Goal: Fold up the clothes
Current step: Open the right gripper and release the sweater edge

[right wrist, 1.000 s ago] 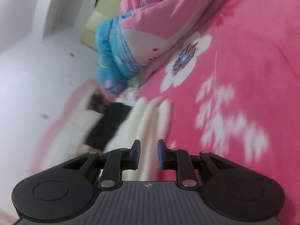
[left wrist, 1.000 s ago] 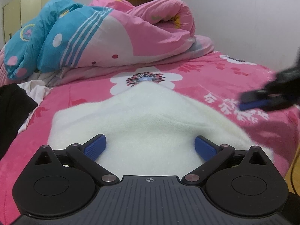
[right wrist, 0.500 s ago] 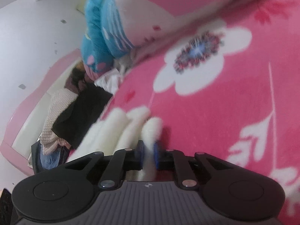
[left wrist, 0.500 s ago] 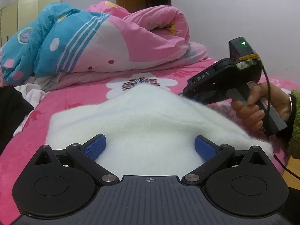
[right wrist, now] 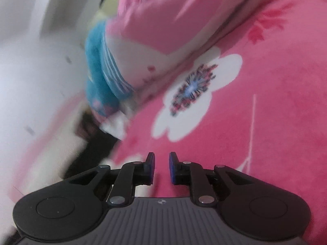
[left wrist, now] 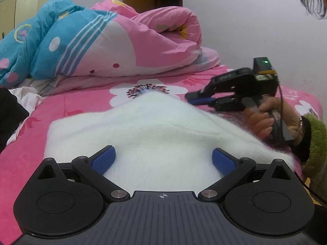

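Clearly your fluffy white fleece garment (left wrist: 155,130) on the pink floral bedspread (left wrist: 79,106) is soft, light and limp; pinch a corner. Left gripper (left wrist: 162,159) gapes wide, right gripper (right wrist: 161,168) slightly parted, both empty.

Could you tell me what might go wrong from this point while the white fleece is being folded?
1. The right gripper is open with only pink bedspread between its pads, so the white fleece garment may settle unevenly at its far point.
2. The left gripper is wide open over the near edge; closing now could pinch several layers.
3. The right view is motion-blurred, so a regrasp could miss.
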Demonstrator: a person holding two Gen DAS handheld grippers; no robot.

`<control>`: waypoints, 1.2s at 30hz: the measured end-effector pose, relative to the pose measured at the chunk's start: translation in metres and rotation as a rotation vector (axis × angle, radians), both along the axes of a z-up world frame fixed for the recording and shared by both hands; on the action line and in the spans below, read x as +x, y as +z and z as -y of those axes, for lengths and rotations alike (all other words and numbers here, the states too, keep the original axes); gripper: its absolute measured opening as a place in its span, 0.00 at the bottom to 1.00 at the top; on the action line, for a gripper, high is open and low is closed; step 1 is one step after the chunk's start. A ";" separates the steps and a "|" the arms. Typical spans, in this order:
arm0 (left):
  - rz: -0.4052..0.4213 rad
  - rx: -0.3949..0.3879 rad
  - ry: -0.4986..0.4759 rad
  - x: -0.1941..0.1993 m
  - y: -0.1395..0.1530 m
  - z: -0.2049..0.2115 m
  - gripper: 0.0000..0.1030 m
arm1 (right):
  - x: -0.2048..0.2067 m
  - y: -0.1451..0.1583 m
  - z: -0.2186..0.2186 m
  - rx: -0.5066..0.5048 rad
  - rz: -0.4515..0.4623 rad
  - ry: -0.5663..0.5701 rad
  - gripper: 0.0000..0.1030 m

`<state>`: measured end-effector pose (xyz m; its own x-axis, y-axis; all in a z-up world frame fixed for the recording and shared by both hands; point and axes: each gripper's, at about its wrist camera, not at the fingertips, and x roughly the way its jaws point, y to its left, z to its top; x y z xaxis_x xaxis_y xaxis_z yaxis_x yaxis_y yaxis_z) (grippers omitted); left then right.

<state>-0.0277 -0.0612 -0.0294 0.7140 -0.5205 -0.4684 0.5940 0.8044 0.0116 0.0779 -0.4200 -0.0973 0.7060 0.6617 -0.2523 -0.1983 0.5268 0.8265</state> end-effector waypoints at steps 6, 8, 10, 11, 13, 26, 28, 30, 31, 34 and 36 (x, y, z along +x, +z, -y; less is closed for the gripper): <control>-0.002 0.007 0.010 0.000 0.001 0.002 0.99 | 0.003 0.011 -0.023 -0.002 0.009 0.122 0.22; 0.000 0.009 0.012 -0.001 0.001 0.002 0.99 | 0.004 0.016 -0.035 -0.022 0.004 0.150 0.23; 0.002 0.011 0.013 -0.001 0.001 0.002 0.99 | -0.001 0.027 -0.046 -0.066 0.055 0.168 0.23; 0.004 0.008 0.016 -0.002 0.002 0.002 0.99 | -0.005 0.033 -0.052 -0.091 0.085 0.177 0.22; 0.007 0.002 0.021 -0.003 0.003 0.002 0.99 | -0.011 0.043 -0.063 -0.152 0.141 0.190 0.20; 0.001 -0.140 0.059 -0.020 0.012 -0.022 0.98 | -0.019 0.089 -0.077 -0.290 0.036 0.167 0.28; 0.004 -0.159 0.065 -0.027 0.014 -0.027 0.98 | -0.016 0.094 -0.091 -0.348 0.018 0.186 0.43; 0.011 -0.169 0.073 -0.034 0.017 -0.033 0.98 | -0.009 0.091 -0.106 -0.413 -0.016 0.215 0.43; 0.015 -0.176 0.081 -0.038 0.018 -0.036 0.98 | -0.007 0.089 -0.111 -0.430 -0.026 0.219 0.43; 0.016 -0.211 0.122 -0.045 0.023 -0.054 0.98 | -0.007 0.085 -0.121 -0.470 -0.026 0.214 0.38; -0.009 -0.245 0.163 -0.045 0.023 -0.067 0.98 | -0.010 0.086 -0.120 -0.472 -0.021 0.193 0.25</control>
<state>-0.0725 0.0059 -0.0063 0.7939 -0.4974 -0.3497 0.4557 0.8675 -0.1995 0.0676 -0.3002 -0.0116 0.5741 0.5899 -0.5678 -0.3149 0.7992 0.5120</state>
